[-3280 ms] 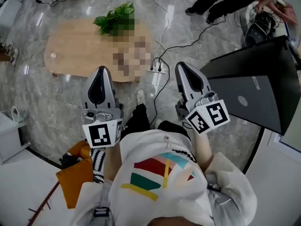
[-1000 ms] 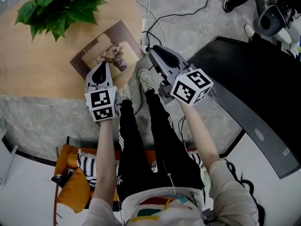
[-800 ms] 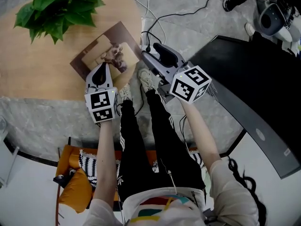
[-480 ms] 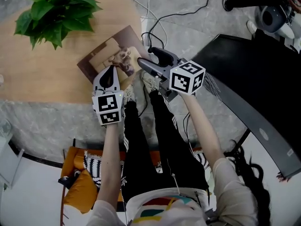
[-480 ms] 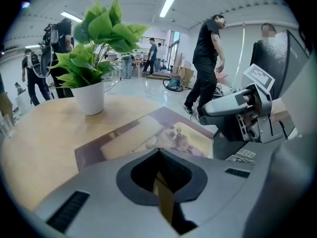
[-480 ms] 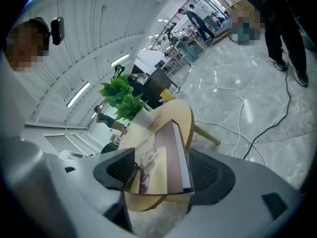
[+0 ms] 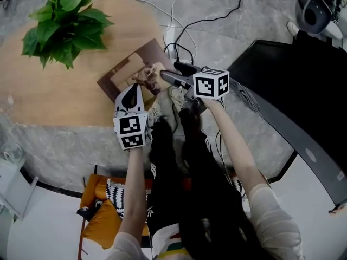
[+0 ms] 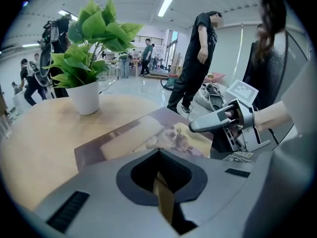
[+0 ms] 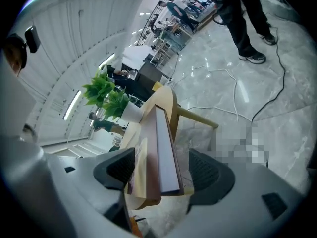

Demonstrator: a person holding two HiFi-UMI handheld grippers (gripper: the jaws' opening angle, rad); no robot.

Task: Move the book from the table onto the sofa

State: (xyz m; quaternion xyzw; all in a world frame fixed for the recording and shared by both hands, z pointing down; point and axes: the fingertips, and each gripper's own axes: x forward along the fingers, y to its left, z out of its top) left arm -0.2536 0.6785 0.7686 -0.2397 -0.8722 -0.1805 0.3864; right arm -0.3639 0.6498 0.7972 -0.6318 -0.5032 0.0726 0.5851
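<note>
1. The book [image 7: 138,72] lies flat on the worktop [image 7: 54,99] at its near right edge. Its long axis slants across the head view from near left to far right, and its right corner seems to jut past the rim.
2. The right claw [image 7: 170,70] is rolled onto its side at that corner. Its jaws have just been opening and stand wide apart, with the book's page edge between them and not yet pinched.
3. The left claw [image 7: 132,86] has its jaws together and holds nothing, at the book's near side.
4. We judge the right claw better placed: the edge runs straight away from it, so it needs only to close.
</note>
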